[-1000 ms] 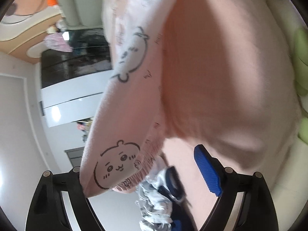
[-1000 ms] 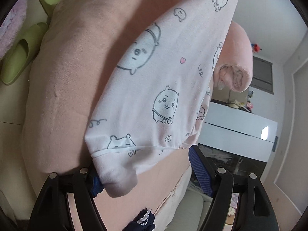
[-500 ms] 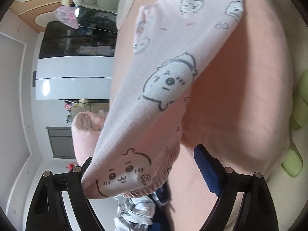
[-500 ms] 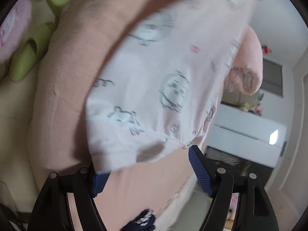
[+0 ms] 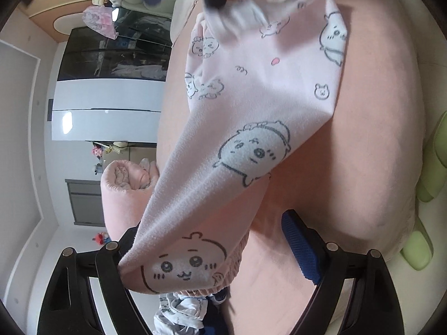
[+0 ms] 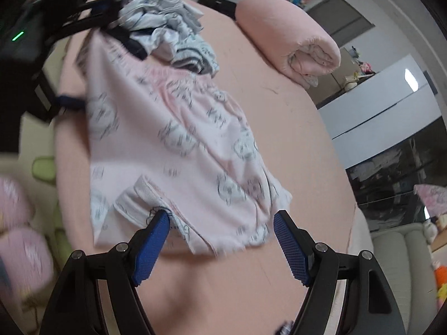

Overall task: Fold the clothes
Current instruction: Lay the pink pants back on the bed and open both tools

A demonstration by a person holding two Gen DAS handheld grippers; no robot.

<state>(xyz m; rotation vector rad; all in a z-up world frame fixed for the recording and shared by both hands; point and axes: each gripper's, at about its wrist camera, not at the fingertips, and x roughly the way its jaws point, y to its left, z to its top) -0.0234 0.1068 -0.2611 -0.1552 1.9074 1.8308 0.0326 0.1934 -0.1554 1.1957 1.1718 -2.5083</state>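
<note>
**laundry_lurker:** so where are the pyjama bottoms right now?

**me:** the pink pyjama bottoms (image 5: 251,97) with the cartoon critters are strung out over the bed; the elastic waistband end is draped over one finger of my left gripper (image 5: 209,229), and the pale cuff end is over by my right gripper (image 6: 220,215); from the right wrist the whole thing looks spread across the sheet, pretty motion-blurred though

**laundry_lurker:** are you actually clamping it?

**me:** nope; the left jaws stand wide, the cloth just hangs on the one finger and the blue pad on the other side is clear of it; the right jaws are wide too, with one blue pad right at the folded-back cuff; can't tell if it's touching or just in front

**laundry_lurker:** what else is on the bed?

**me:** the peach-pink sheet (image 6: 293,128) under everything; a crumpled grey-and-white clothes pile (image 6: 170,19) just past the waistband; a rolled pink blanket (image 6: 293,33) near the far edge, apart from the bottoms; green slippers (image 5: 435,153) on the floor beside the bed
</note>
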